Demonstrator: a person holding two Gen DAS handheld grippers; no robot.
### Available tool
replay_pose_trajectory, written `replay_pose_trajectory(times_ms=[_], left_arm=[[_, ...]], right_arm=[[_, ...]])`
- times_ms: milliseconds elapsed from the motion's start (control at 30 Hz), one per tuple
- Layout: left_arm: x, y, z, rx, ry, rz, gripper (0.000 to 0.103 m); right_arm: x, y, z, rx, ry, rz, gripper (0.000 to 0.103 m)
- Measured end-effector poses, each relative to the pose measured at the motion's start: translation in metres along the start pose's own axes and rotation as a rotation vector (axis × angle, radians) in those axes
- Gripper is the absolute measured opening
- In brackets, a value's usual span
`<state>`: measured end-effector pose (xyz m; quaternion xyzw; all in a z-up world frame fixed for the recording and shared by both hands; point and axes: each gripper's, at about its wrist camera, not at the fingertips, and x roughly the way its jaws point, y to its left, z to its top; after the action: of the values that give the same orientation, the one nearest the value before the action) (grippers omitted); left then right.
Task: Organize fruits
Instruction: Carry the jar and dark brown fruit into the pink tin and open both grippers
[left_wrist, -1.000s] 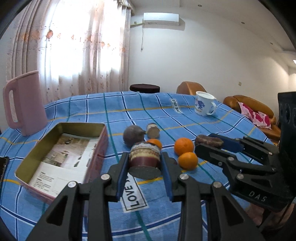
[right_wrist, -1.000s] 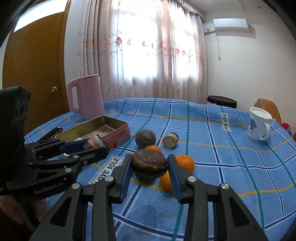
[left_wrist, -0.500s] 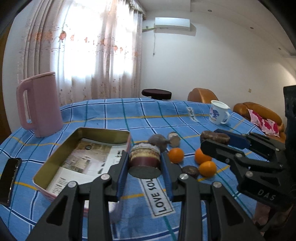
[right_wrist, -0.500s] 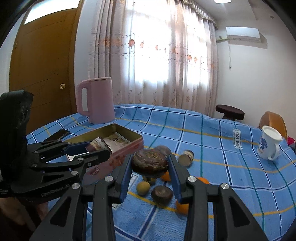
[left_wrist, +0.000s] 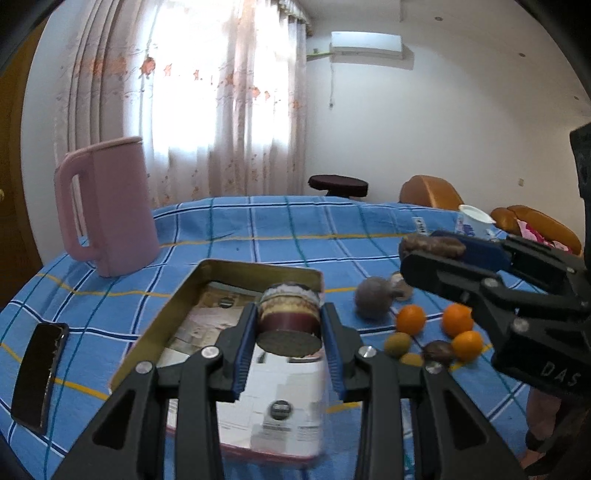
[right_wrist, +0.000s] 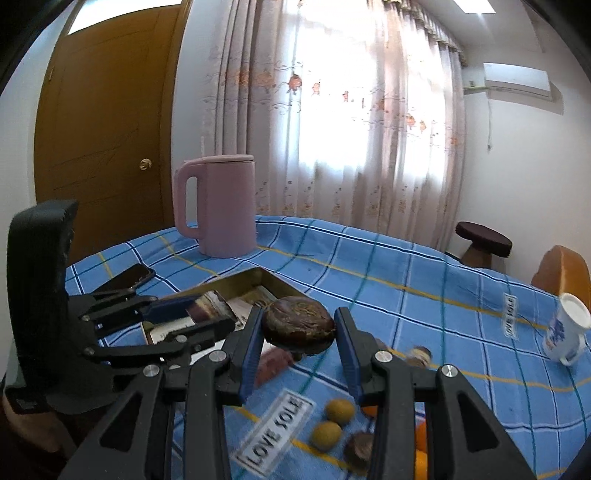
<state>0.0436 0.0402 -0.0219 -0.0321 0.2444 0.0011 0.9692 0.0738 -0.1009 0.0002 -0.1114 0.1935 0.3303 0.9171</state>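
My left gripper (left_wrist: 290, 312) is shut on a cut maroon fruit piece (left_wrist: 289, 325) with a cream rim, and holds it over the open gold tin (left_wrist: 258, 267). My right gripper (right_wrist: 298, 328) is shut on a dark brown wrinkled fruit (right_wrist: 298, 323), held above the cloth just right of the tin (right_wrist: 275, 282). In the left wrist view the right gripper (left_wrist: 430, 254) hangs over loose fruit: a purple ball (left_wrist: 373, 302), oranges (left_wrist: 410, 319) and small green fruits (left_wrist: 397, 343).
A pink jug (left_wrist: 107, 206) stands behind the tin on the left. A black phone (left_wrist: 38, 373) lies near the table's left edge. A white mug (right_wrist: 565, 332) stands far right. The tin's floor is lined with printed paper. A stool and chairs stand beyond the blue checked table.
Both grippers have travelled left across the table, each still gripping its fruit. The left one now hangs over the tin, and the loose fruits lie to its right.
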Motion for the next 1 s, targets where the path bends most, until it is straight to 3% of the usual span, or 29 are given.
replay_pose_trajectory(times_ms=[333, 933, 1000], left_arm=[[0.014, 0.038, 0.0, -0.041, 0.035, 0.052, 0.036], [0.027, 0.063, -0.007, -0.067, 0.091, 0.099, 0.037], [0.024, 0.063, -0.006, -0.062, 0.084, 0.109, 0.038]], right_arm=[[0.051, 0.026, 0.007, -0.028, 0.048, 0.046, 0.04], [0.103, 0.044, -0.013, -0.022, 0.187, 0.106, 0.041], [0.102, 0.043, -0.014, -0.013, 0.196, 0.112, 0.05]])
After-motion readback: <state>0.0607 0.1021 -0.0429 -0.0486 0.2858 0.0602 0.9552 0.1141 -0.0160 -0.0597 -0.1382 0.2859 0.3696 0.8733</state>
